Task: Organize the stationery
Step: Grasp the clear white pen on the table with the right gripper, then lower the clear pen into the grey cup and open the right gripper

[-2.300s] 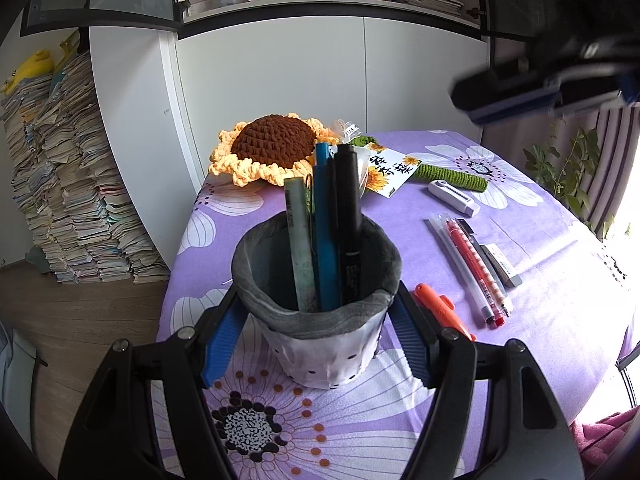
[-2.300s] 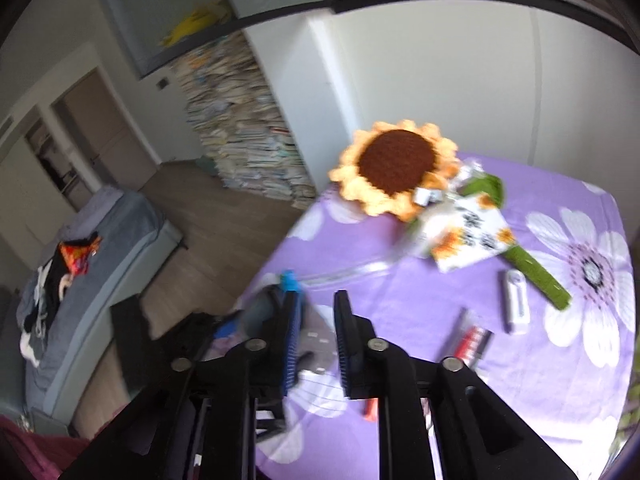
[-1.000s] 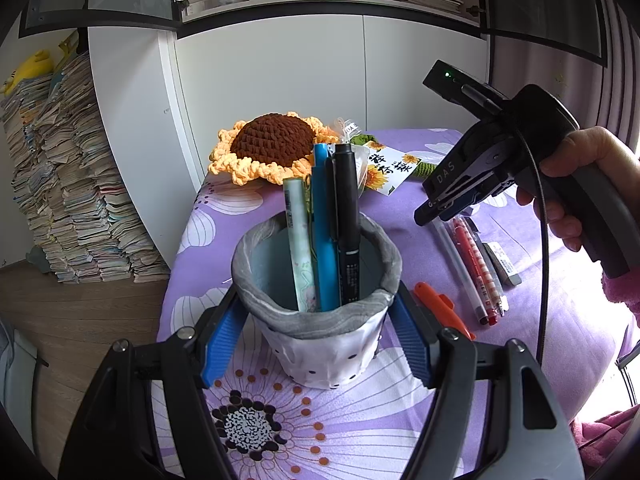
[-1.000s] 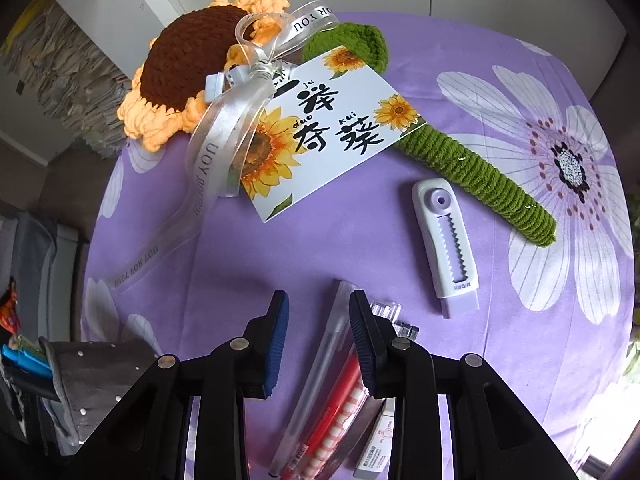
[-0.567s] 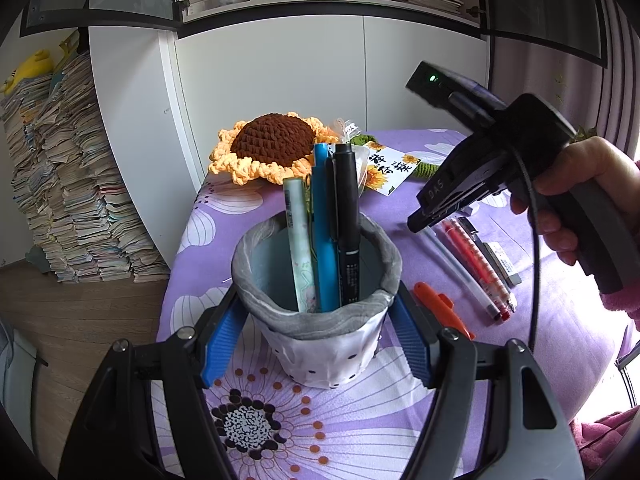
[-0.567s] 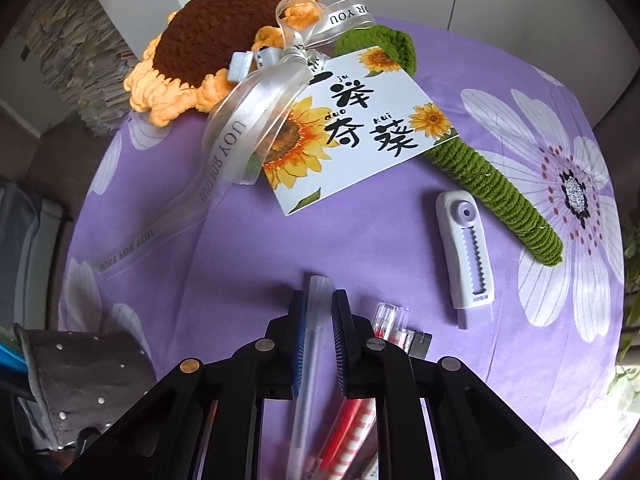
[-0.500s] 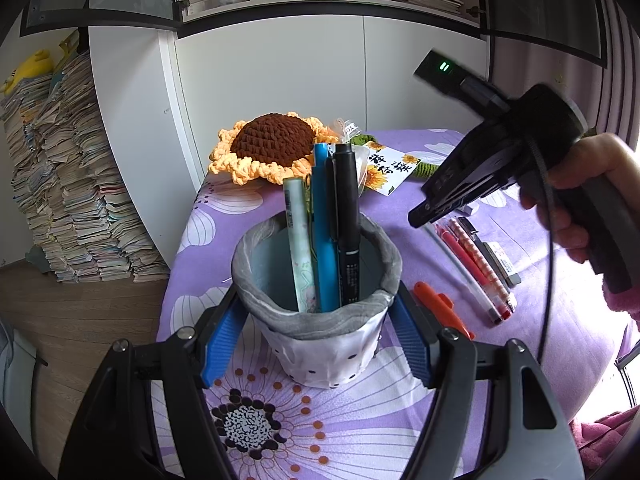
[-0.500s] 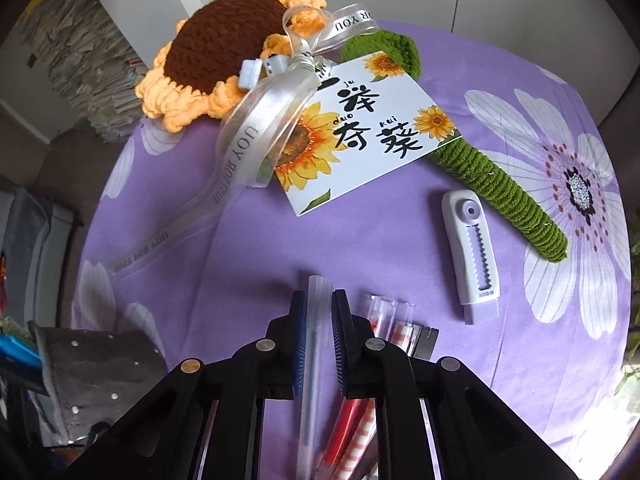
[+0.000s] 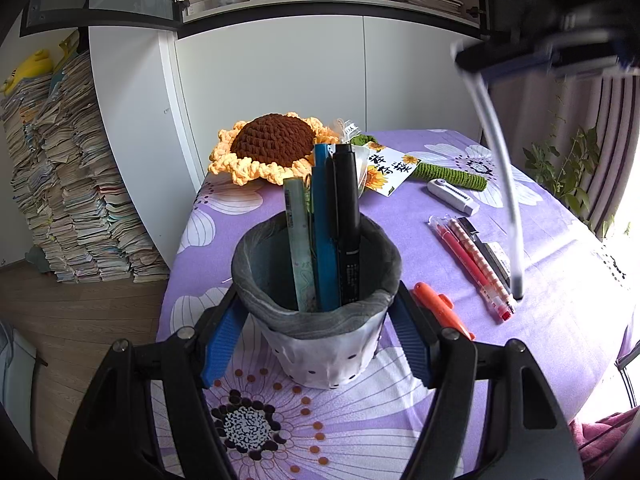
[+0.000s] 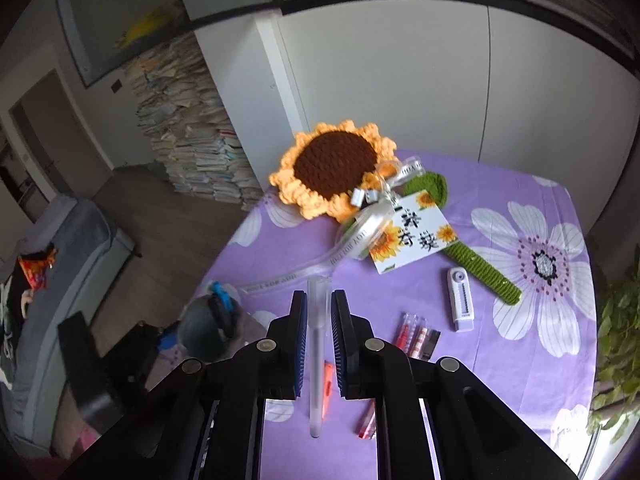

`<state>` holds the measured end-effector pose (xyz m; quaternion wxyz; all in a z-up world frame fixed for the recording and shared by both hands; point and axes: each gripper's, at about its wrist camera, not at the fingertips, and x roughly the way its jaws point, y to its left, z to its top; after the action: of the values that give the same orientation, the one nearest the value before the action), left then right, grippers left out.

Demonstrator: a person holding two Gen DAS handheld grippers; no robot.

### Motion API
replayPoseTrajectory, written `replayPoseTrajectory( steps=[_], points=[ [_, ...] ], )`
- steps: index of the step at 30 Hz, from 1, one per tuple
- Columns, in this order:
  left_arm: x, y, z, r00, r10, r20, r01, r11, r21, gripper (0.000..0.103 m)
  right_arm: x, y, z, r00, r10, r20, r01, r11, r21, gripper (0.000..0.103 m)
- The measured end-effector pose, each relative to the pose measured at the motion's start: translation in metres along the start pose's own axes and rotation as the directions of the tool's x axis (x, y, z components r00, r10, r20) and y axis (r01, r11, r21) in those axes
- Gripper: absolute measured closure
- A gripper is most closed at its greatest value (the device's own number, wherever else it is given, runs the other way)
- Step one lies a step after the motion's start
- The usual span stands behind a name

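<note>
My left gripper [image 9: 316, 344] is shut on a grey pen holder cup [image 9: 320, 320] that stands on the purple floral tablecloth [image 9: 560, 320]. A ruler, a blue pen and a black marker [image 9: 346, 216] stand in the cup. My right gripper [image 10: 319, 312] is shut on a clear white pen [image 10: 316, 344] and holds it high above the table; in the left wrist view the pen [image 9: 502, 176] hangs down from the blurred right gripper [image 9: 532, 60] at the upper right. The cup also shows in the right wrist view [image 10: 204, 332], below and to the left.
Red pens [image 9: 468, 264], a black pen and an orange marker [image 9: 440, 308] lie right of the cup. A white correction tape [image 9: 452, 196], a crochet sunflower [image 9: 272, 148] and a card [image 9: 388, 170] lie further back. White cabinets stand behind; book stacks stand on the left.
My right gripper closed on the clear white pen on the table and lifted it high up, tilting the view toward the room. The left gripper and the cup stayed still.
</note>
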<state>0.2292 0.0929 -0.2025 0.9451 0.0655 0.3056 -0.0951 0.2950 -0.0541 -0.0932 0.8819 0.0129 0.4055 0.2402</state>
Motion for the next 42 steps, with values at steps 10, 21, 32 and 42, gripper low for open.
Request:
replayPoseTrajectory(
  steps=[10, 21, 32, 42],
  points=[
    [0.000, 0.000, 0.001, 1.000, -0.004, 0.002, 0.004, 1.000, -0.010, 0.034, -0.026, 0.049, 0.036, 0.969, 0.197, 0.151, -0.181, 0.977, -0.111, 0.090],
    [0.001, 0.005, 0.001, 1.000, -0.021, 0.006, 0.021, 1.000, -0.020, 0.034, 0.024, 0.072, 0.028, 0.926, 0.309, 0.215, -0.263, 0.940, -0.216, 0.090],
    [0.001, 0.005, 0.000, 1.000, -0.023, 0.007, 0.023, 1.000, -0.015, 0.034, 0.044, 0.070, 0.000, 0.932, 0.290, 0.218, -0.231, 0.937, -0.261, 0.090],
    [0.002, 0.005, -0.002, 0.999, -0.032, 0.001, 0.032, 0.999, -0.025, 0.033, 0.037, 0.051, -0.005, 0.961, 0.254, 0.105, -0.232, 0.954, -0.188, 0.090]
  ],
)
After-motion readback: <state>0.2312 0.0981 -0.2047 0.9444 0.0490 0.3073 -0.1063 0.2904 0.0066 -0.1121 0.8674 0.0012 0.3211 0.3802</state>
